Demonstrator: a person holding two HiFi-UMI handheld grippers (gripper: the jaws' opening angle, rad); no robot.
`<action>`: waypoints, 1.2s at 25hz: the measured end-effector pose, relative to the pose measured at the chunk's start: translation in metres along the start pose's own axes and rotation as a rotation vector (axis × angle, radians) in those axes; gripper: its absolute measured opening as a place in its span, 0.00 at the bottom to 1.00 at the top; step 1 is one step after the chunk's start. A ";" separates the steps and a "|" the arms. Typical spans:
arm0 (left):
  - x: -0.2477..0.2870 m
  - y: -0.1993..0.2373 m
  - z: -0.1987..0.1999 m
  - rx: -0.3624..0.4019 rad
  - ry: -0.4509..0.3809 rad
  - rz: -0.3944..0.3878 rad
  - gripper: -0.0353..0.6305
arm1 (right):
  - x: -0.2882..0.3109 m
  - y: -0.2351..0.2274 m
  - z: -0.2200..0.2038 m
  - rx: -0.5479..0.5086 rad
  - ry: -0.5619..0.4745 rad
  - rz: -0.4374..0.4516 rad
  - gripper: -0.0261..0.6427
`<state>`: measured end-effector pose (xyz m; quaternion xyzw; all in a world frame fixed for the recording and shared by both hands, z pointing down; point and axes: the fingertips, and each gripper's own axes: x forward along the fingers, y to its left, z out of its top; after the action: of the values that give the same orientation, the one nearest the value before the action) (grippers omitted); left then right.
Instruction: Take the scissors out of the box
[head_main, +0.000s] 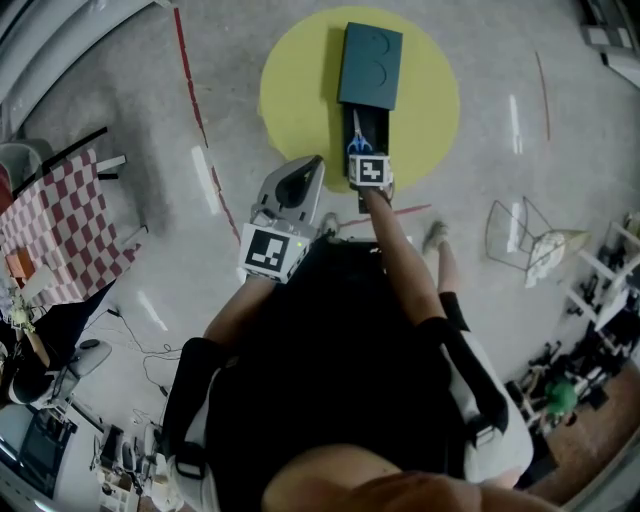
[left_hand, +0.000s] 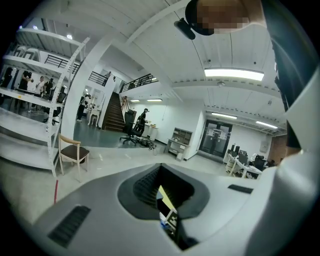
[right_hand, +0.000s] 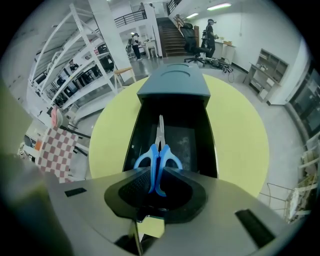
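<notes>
Scissors (right_hand: 158, 159) with blue handles are inside the open dark box (head_main: 371, 66), and their blades point toward the end that the lid covers. The box stands on a yellow circle (head_main: 300, 90) on the floor. Your right gripper (right_hand: 156, 184) points steeply down into the box, and its jaws are closed on the blue handles, one jaw at each side. Your left gripper (head_main: 298, 180) is just beside the right one, outside the box and near the edge of the circle; its jaws are together, with nothing between them
</notes>
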<state>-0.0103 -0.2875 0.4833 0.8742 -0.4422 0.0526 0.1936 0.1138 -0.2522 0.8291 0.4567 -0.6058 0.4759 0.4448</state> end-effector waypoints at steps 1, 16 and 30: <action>-0.002 -0.001 0.000 0.001 0.001 0.000 0.03 | -0.003 -0.002 -0.001 -0.001 0.001 -0.010 0.15; -0.026 -0.042 -0.001 0.043 -0.033 -0.020 0.03 | -0.034 0.006 -0.010 0.001 -0.124 0.044 0.15; -0.079 -0.118 -0.018 0.098 -0.087 -0.021 0.03 | -0.111 -0.007 -0.034 -0.083 -0.365 0.006 0.15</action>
<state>0.0372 -0.1585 0.4443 0.8886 -0.4380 0.0341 0.1317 0.1446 -0.2055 0.7277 0.5150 -0.6968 0.3613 0.3446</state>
